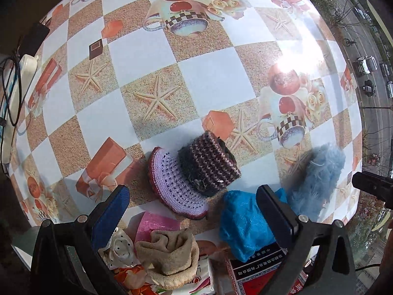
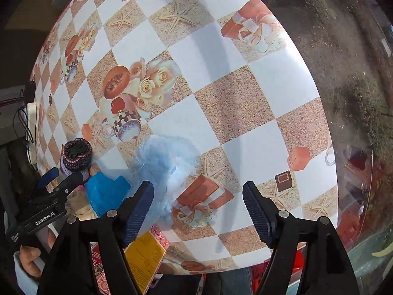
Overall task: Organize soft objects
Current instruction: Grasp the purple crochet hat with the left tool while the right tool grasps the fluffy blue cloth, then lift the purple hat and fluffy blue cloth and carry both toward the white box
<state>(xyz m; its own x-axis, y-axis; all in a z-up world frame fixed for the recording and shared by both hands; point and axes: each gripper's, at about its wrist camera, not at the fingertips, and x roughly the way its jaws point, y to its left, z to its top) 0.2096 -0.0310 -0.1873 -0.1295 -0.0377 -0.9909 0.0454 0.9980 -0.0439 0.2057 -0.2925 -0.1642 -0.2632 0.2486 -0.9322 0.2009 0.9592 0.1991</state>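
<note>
Currently both jaws stand apart, nothing held: left hand-held gripper (image 1: 192, 209) above knitted hat (image 1: 194, 172); right hand-held gripper (image 2: 197, 206) beside blue fluff (image 2: 164, 164) on table (image 2: 245, 86).

The knitted hat (image 1: 196, 172) lies left of the plastic bag (image 1: 243, 221) and fluffy piece (image 1: 316, 179).

A bench (image 1: 201, 78) covered in a checkered starfish-and-teacup cloth is carrying a knitted hat (image 1: 194, 177), a fluffy blue piece (image 1: 316, 179) and a crumpled blue plastic cover (image 1: 243, 221), all sitting close together near its edge.
</note>
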